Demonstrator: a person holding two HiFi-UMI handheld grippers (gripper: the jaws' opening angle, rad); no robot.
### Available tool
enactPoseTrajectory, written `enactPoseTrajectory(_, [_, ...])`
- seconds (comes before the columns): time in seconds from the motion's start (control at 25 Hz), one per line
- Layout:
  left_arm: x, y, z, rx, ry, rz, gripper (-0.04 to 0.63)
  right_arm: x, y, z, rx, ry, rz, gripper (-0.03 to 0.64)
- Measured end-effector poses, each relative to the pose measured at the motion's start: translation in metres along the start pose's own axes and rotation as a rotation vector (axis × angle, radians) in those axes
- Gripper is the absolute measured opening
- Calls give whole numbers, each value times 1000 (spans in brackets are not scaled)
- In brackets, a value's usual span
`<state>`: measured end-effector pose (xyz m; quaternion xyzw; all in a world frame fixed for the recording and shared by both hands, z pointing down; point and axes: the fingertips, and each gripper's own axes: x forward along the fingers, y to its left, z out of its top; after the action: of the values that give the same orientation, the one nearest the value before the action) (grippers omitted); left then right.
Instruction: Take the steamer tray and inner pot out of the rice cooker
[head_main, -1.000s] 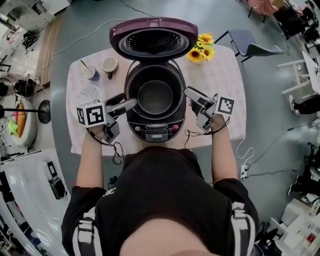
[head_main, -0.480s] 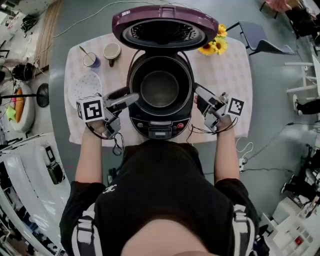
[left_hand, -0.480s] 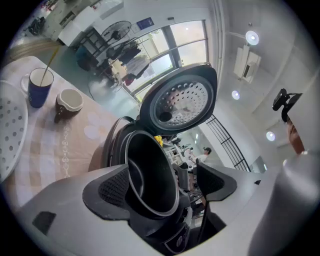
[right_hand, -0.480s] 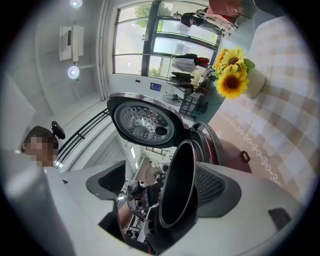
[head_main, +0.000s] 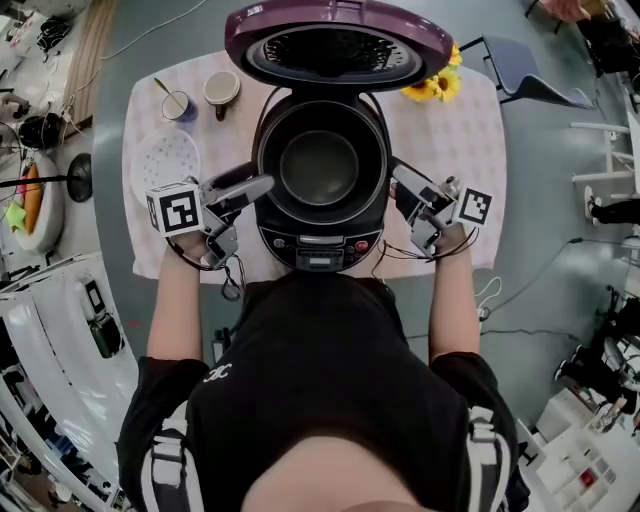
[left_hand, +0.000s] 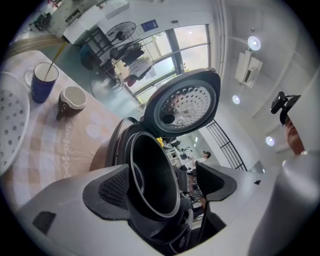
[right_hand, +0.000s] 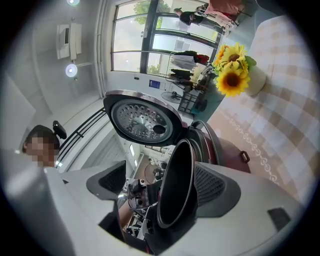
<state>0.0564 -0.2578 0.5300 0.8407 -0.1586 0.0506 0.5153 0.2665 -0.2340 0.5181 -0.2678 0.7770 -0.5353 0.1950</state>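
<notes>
The rice cooker (head_main: 320, 235) stands mid-table with its purple lid (head_main: 338, 45) swung up. The dark inner pot (head_main: 320, 165) sits inside it. A white perforated steamer tray (head_main: 165, 160) lies on the cloth to the cooker's left. My left gripper (head_main: 262, 184) is open, its tips at the cooker's left rim. The right gripper (head_main: 398, 176) is open at the right rim. In the left gripper view the inner pot (left_hand: 150, 175) has its rim showing between the wide-apart jaws of the left gripper (left_hand: 162, 182). In the right gripper view the inner pot (right_hand: 175, 185) has its rim between the jaws of the right gripper (right_hand: 162, 185).
A blue cup (head_main: 180, 103) with a spoon and a brown mug (head_main: 222, 90) stand at the back left. Sunflowers (head_main: 440, 85) sit at the back right. The chequered tablecloth (head_main: 460, 130) covers a small table; cables hang off its front edge.
The head view has shifted, so the table sits higher in frame. Both grippers stay open at the cooker's two sides, hardly moved relative to it.
</notes>
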Motion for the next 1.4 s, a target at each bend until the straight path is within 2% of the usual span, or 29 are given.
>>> enactPoseTrajectory(0.28, [1, 0, 0, -37, -11, -23, 422, 6, -1, -3, -15, 35, -19, 416])
enactPoseTrajectory(0.44, [2, -2, 0, -90, -28, -18, 419, 7, -5, -7, -23, 56, -79, 359])
enactPoseTrajectory(0.52, [4, 1, 1, -120, -29, 27, 397, 8, -6, -7, -33, 61, -105, 338])
enactPoseTrajectory(0.64, [9, 14, -1, -67, 16, 145, 303, 11, -13, -7, -70, 81, -163, 282])
enactPoseTrajectory(0.76, [10, 31, -5, -11, 59, 270, 163, 2, -36, -10, -161, 140, -367, 207])
enactPoseTrajectory(0.84, [6, 42, -7, 12, 72, 342, 39, 1, -43, -10, -241, 176, -449, 169])
enactPoseTrajectory(0.88, [5, 44, -8, 22, 76, 358, 26, 1, -46, -10, -269, 187, -479, 143])
enactPoseTrajectory(0.96, [5, 44, -8, 45, 90, 375, 26, -2, -52, -8, -306, 205, -545, 44])
enactPoseTrajectory(1.0, [6, 43, -8, 61, 100, 387, 26, -4, -54, -8, -318, 213, -568, 25])
enactPoseTrajectory(1.16, [6, 42, -9, 96, 120, 430, 26, -4, -54, -8, -349, 235, -596, 26])
enactPoseTrajectory(1.4, [7, 45, -8, 82, 102, 468, 26, -3, -55, -9, -387, 256, -613, 26])
